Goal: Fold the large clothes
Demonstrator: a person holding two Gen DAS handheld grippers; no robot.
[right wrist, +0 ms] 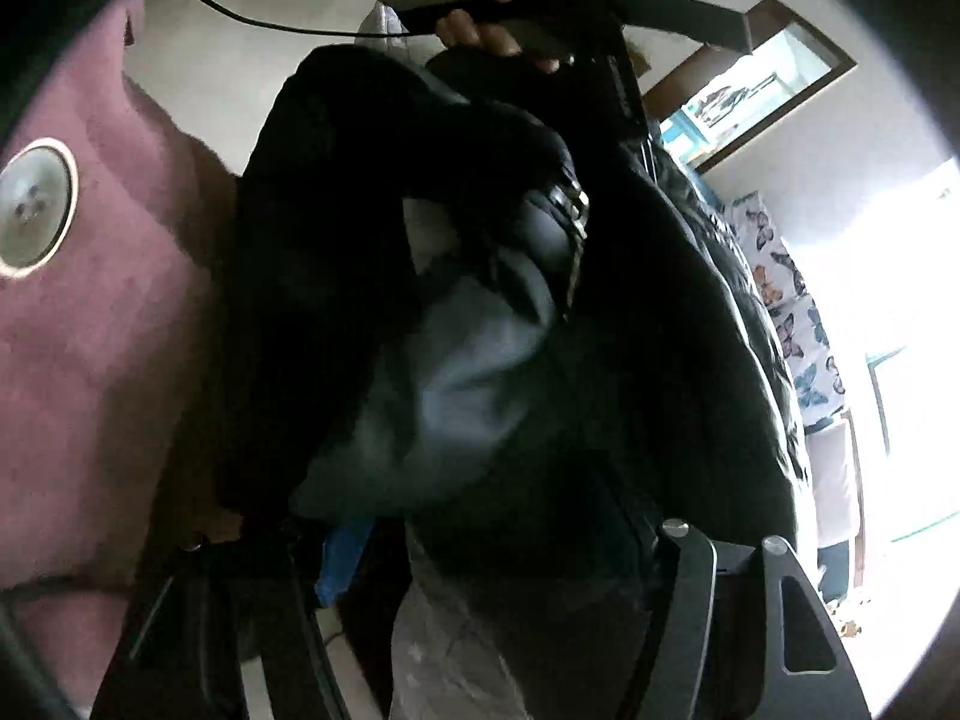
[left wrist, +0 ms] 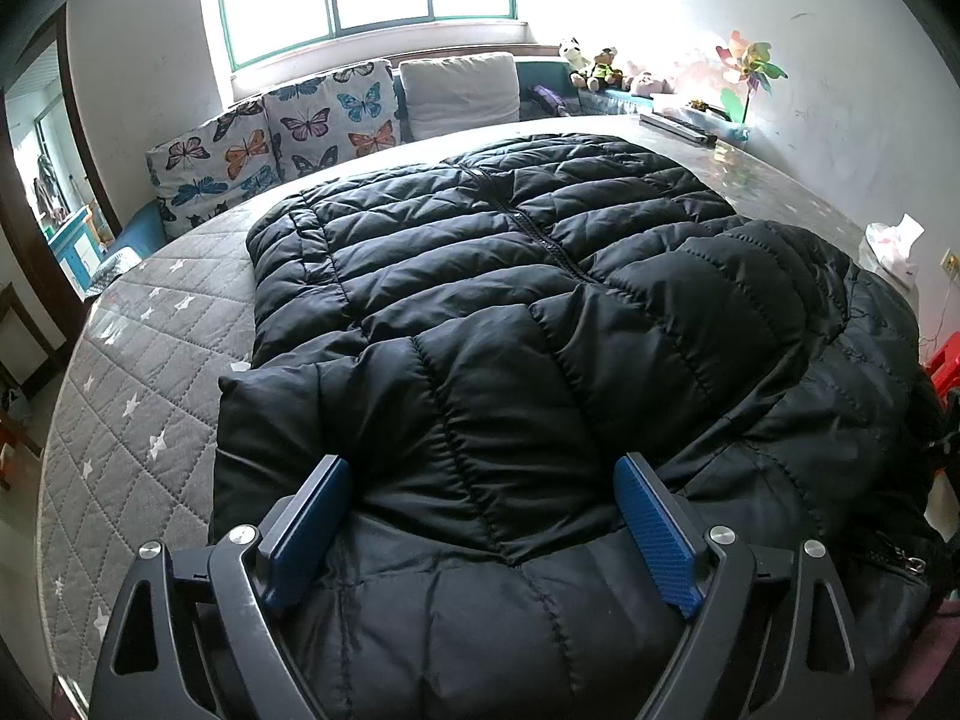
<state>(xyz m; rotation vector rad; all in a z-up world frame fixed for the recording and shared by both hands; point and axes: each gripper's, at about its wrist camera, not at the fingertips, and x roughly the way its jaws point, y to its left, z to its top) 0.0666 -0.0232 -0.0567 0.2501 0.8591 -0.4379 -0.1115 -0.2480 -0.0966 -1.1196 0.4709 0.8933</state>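
A black quilted puffer jacket (left wrist: pixel 510 276) lies spread over a round table with a grey star-quilted cover (left wrist: pixel 138 396), its zip running away from me. My left gripper (left wrist: pixel 483 462) rests low on the near folded part, its blue pads (left wrist: pixel 306 528) wide apart, so it is open with cloth bulging between them. The right wrist view is dark and blurred. The jacket (right wrist: pixel 660 330) hangs close, its grey lining (right wrist: pixel 468 372) showing. Cloth fills my right gripper (right wrist: pixel 504 528). Only one of its blue pads (right wrist: pixel 342 558) shows, and whether it presses is unclear.
Butterfly cushions (left wrist: pixel 264 150) and a grey pillow (left wrist: pixel 459 90) line a bench under the window. Toys and a pinwheel (left wrist: pixel 750 66) stand at the back right, and a plastic bag (left wrist: pixel 894 246) lies at the table's right edge. A hand (right wrist: pixel 480 18) and a maroon garment (right wrist: pixel 90 330) appear in the right wrist view.
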